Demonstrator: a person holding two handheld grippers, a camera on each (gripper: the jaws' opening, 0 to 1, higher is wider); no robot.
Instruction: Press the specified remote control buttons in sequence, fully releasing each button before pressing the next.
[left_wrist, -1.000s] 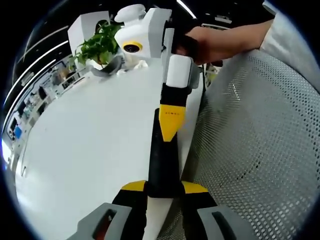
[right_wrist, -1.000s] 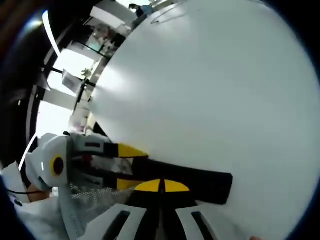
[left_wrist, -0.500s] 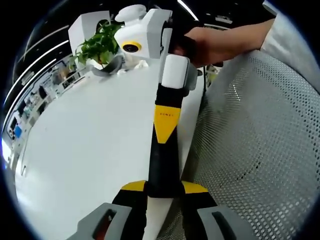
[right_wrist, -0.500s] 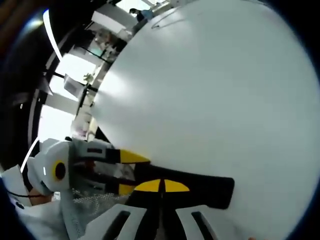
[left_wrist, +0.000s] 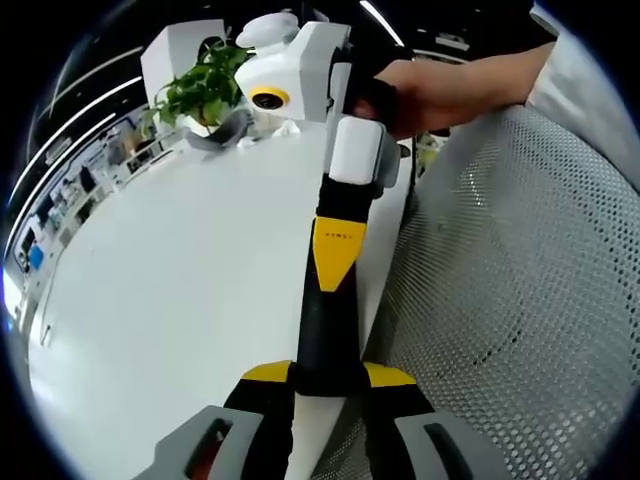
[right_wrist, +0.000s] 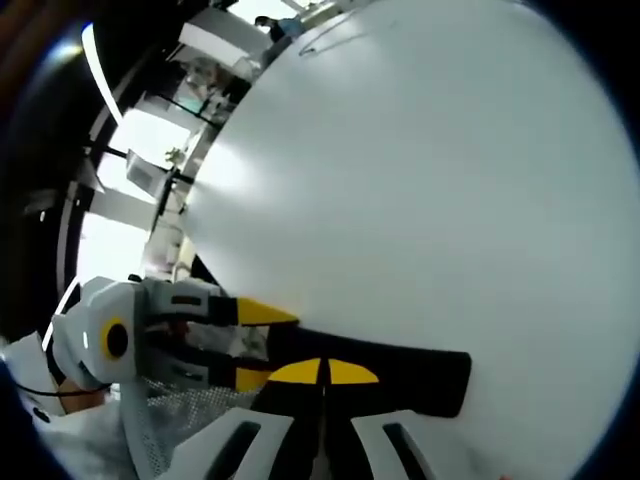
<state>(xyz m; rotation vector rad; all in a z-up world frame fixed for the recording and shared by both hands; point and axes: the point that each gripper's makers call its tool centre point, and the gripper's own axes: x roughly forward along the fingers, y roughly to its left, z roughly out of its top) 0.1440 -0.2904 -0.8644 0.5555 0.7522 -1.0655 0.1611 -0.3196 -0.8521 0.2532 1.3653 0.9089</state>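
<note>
Both yellow-tipped grippers clamp 1 slim black remote.

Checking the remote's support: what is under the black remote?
The remote is clamped in the left tool, over the white table edge. The right tool tip rests on its top, covering any buttons.

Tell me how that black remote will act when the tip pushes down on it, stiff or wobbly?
The black remote looks like a rigid bar, so probably stiff. The left gripper clamps one end only, so it might pivot slightly.
</note>
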